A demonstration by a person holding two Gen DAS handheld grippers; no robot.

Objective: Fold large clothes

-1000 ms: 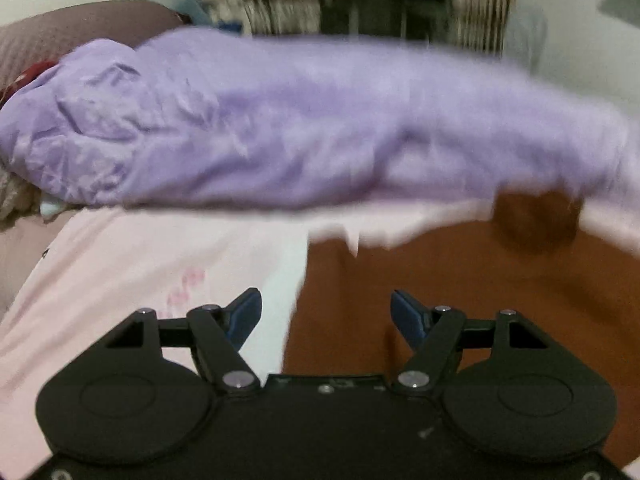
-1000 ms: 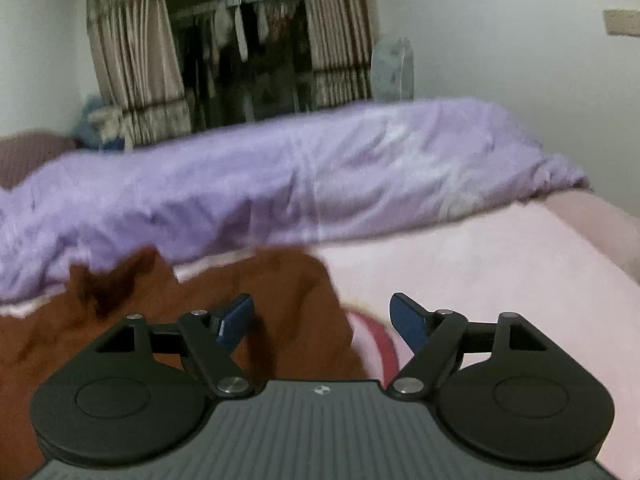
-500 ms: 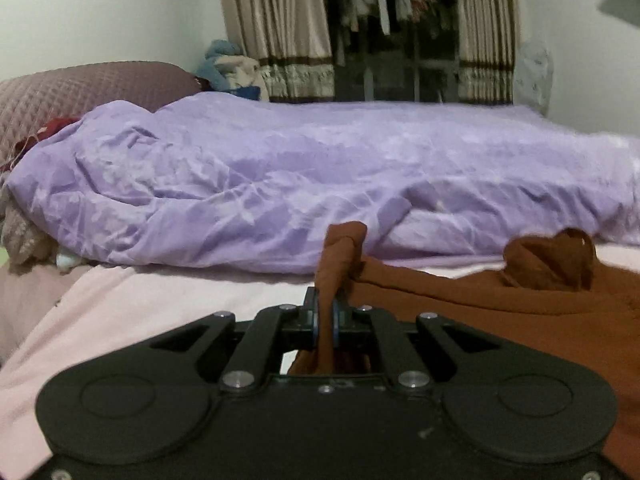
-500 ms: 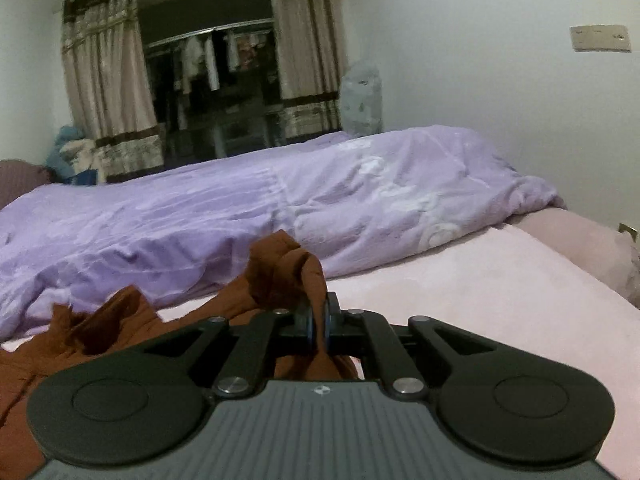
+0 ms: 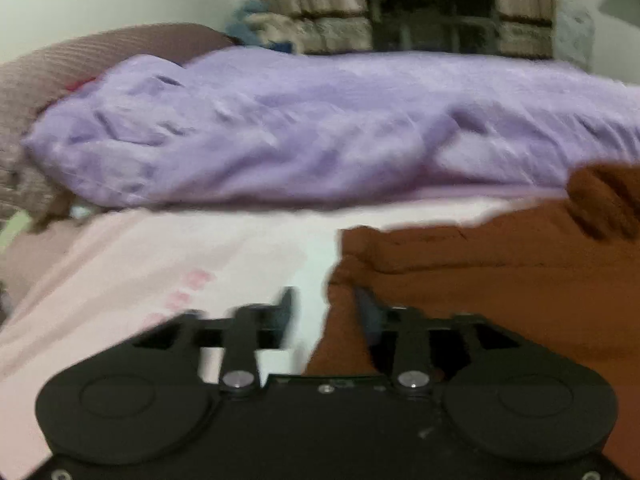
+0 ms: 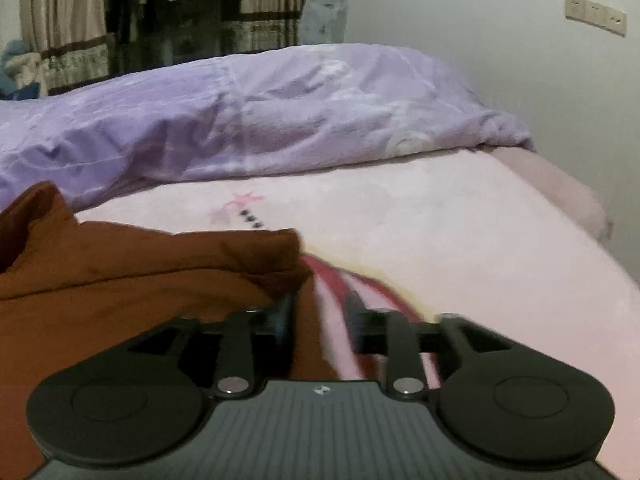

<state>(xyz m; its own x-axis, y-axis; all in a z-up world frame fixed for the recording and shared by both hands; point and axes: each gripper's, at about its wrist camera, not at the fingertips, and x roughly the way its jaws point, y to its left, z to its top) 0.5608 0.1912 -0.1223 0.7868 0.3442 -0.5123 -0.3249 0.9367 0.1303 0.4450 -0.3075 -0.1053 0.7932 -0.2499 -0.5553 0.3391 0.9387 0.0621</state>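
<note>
We are holding our left gripper [image 5: 324, 312] spread over the left edge of the brown garment [image 5: 500, 280], gripping nothing; our right gripper [image 6: 320, 312] is spread at its right corner. The garment is lying on the pink sheet [image 6: 460, 240], near the purple quilt [image 5: 320, 128]. Only the right view is showing the sheet's star print [image 6: 236, 208]; only the left, the headboard [image 5: 100, 56].

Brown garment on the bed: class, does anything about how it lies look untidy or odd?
Yes. The brown garment lies rumpled on the pink sheet, its far edge bunched into a hump against the purple duvet, not flat.
</note>
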